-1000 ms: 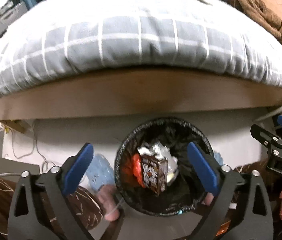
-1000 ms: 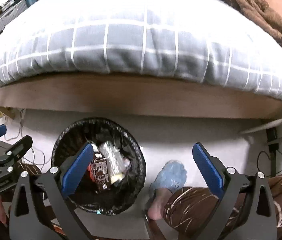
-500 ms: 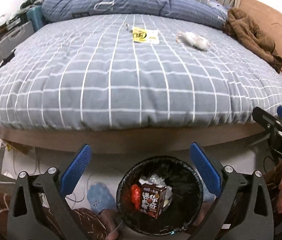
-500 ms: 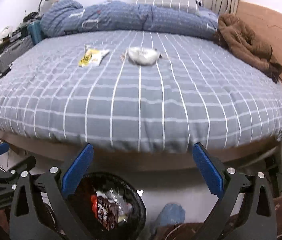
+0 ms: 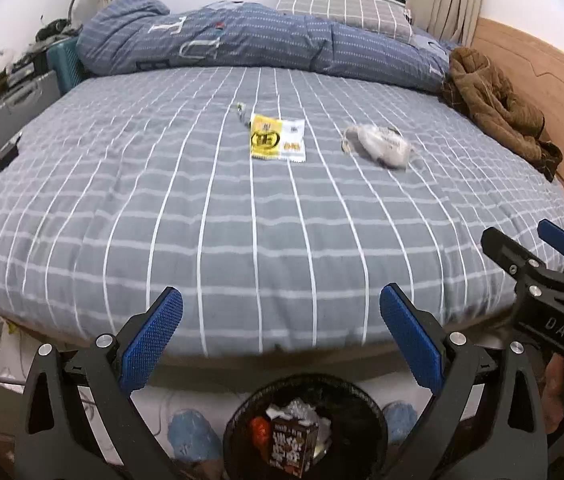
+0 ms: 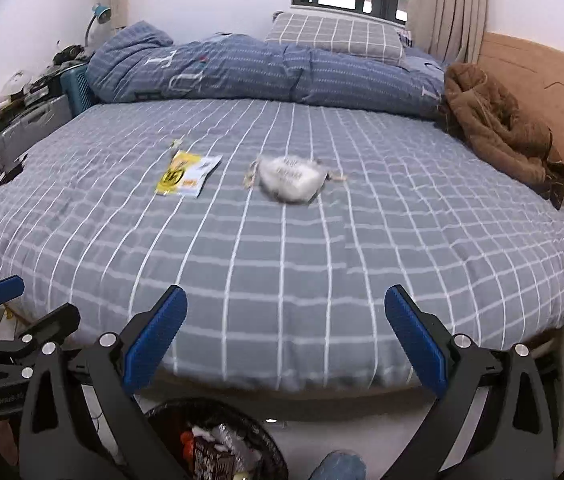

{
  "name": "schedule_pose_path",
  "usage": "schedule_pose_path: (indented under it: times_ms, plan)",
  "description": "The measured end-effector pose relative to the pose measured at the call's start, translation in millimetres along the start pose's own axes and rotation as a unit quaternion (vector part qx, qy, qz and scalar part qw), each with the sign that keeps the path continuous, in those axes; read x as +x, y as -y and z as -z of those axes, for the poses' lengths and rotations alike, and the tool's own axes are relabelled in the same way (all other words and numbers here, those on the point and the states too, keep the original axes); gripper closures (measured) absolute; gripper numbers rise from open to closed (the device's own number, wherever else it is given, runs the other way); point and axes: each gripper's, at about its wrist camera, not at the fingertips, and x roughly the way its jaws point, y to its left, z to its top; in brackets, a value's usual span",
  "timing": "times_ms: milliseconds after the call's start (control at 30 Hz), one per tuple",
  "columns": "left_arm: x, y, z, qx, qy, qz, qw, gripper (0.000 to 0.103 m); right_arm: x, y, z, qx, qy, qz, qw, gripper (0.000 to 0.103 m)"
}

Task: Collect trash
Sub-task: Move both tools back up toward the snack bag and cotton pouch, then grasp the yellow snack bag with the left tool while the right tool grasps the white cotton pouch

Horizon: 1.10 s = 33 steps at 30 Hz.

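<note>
Two wrappers [image 5: 277, 142] [image 5: 378, 145], one bin [image 5: 306, 432]

black claws [image 5: 280, 334], blue ribbed pads [image 5: 150, 342]

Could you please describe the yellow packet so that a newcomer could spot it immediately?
Look at the grey checked bed. Near its middle lies a flat yellow-and-white packet, left of a crumpled whitish bag. It alone is flat and bright yellow.

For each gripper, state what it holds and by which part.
Nothing is held. The left gripper and right gripper are both open and empty, above the bed's edge.
</note>
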Motion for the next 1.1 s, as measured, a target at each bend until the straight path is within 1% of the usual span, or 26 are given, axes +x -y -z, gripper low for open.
schedule_pose_path:
  times_ms: [233,500,933,1100]
  plan:
    - [27,-1,-38,0.000,0.006,-0.008,0.9999,0.006,33,18,-29,0.020,-0.009,-0.005,1.000,0.008]
    - [60,-2,-77,0.009,0.006,-0.020,0.9997,0.006,71,21,-61,0.016,-0.013,-0.002,1.000,0.008]
    - [112,-10,-128,0.011,-0.001,-0.032,0.9994,0.006,137,9,-100,0.005,-0.034,-0.005,0.999,0.008]
    - [137,-13,-148,0.005,-0.009,-0.031,0.9995,0.006,160,8,-115,0.007,-0.042,-0.008,0.999,0.008]
